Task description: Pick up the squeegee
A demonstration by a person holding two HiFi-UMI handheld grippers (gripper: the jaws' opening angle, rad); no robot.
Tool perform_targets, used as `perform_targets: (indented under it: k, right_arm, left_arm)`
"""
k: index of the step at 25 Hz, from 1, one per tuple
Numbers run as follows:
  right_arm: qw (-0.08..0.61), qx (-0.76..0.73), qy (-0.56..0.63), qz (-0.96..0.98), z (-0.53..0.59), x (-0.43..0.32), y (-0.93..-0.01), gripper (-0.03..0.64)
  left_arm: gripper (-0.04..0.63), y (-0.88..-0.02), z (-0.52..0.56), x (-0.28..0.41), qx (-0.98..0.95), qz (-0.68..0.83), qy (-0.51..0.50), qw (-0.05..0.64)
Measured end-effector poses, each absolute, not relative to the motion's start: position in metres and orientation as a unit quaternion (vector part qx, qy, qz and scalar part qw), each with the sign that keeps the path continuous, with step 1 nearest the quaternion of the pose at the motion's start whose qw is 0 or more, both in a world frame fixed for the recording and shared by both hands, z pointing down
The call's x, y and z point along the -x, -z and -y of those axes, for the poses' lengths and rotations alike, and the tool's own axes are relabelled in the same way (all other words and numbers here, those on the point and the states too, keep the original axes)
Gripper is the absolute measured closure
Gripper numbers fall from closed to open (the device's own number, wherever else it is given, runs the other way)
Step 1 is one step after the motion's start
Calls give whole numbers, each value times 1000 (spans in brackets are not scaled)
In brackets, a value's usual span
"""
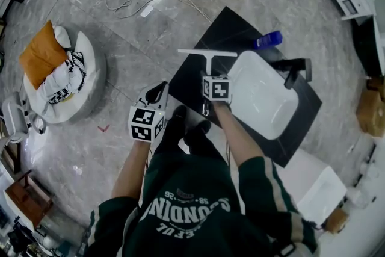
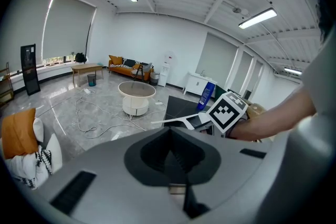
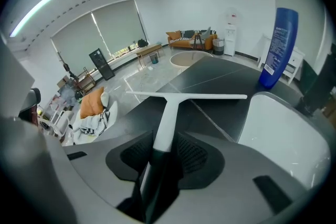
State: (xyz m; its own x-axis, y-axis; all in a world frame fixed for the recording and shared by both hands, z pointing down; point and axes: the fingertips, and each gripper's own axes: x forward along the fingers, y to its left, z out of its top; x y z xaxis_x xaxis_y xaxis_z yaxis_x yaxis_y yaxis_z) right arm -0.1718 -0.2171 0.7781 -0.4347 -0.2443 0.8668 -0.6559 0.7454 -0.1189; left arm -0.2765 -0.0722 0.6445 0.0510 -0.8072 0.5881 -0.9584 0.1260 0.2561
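Head view: the right gripper (image 1: 208, 76), mid-frame, is clamped on the squeegee (image 1: 207, 53) handle, just left of the white basin (image 1: 264, 99). The left gripper (image 1: 157, 92) sits lower left.

Left gripper view: its jaws are clenched together, empty.

Right gripper view: both pads press the handle at lower centre, with the blade across mid-frame.

The person's dark green sweatshirt (image 1: 192, 207) bears large white block letters, upside down in the head view. They read roughly "OUNDIN", with the ends lost in folds. A smaller line beside them ends in "FUL", and the small numerals look like "26" and "98" — none of it certain. The tall blue plastic bottle (image 3: 277, 44) has a pale label, its print too small to read.
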Motion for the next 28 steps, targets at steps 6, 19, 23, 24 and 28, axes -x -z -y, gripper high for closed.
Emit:
perform_targets:
  k: [6,19,23,24,28]
  right_arm:
    - [465,-287,-251,799,218,173,-780,512]
    - [472,-307,-247,788,225,164,-774,529]
    - [465,-308,-246,793,226,161,-770,529]
    - [463,-309,-247,794,226,160,-767,529]
    - [451,-313,-250,797,229,156,-759,529]
  left_arm:
    - [594,-645,76,281,-650,679,-118,320]
    - [594,-640,83,279,-657,674,-120,316]
    - [594,-637,88,275,-661,672,-120,312]
    - [594,-637,89,274,-663,671,-121,311]
    - [594,-632,96,268,-671,665,-122,305]
